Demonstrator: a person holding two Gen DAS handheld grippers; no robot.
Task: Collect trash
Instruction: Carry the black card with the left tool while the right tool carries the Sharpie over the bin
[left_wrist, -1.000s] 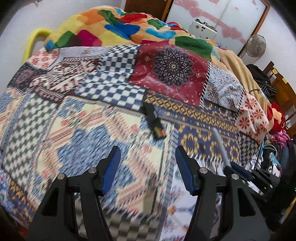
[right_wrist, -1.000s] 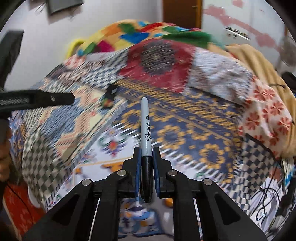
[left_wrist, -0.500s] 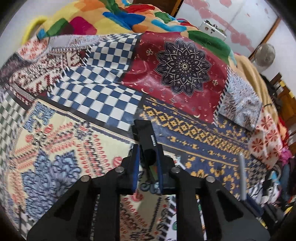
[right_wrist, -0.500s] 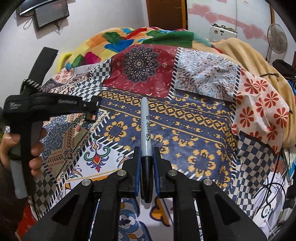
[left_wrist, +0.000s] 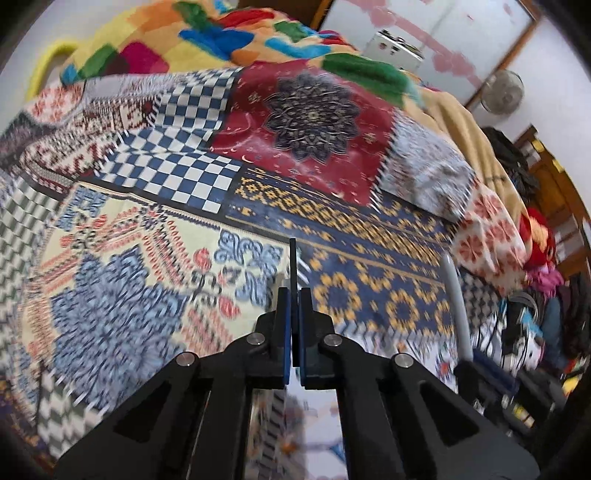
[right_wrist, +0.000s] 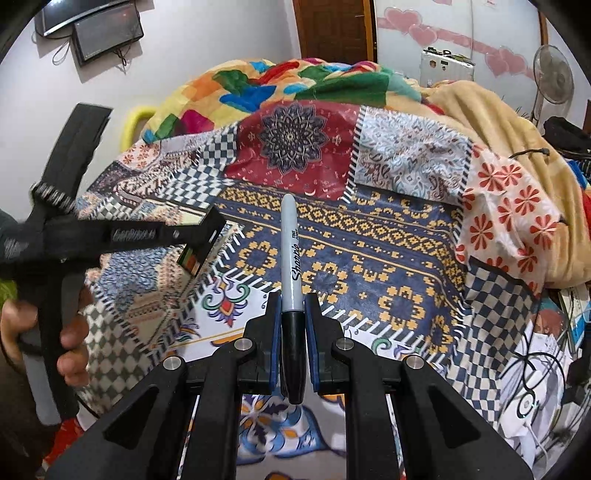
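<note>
Trash here is a thin black wrapper (left_wrist: 293, 266), pinched edge-on in the left gripper (left_wrist: 293, 306) above the patchwork bedspread (left_wrist: 155, 184). Right gripper (right_wrist: 293, 325) clamps a Sharpie marker (right_wrist: 290, 254) upright, tip forward. Farther back lies a colourful blanket (right_wrist: 280, 83). No container is visible.

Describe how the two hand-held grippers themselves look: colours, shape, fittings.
Both hand-held grippers, left and right, are matte black plastic frames with triangular cut-outs, round silver bolt heads at the joints, and blue pads lining the fingers. No cables show. A bare hand grips the left one's handle.
</note>
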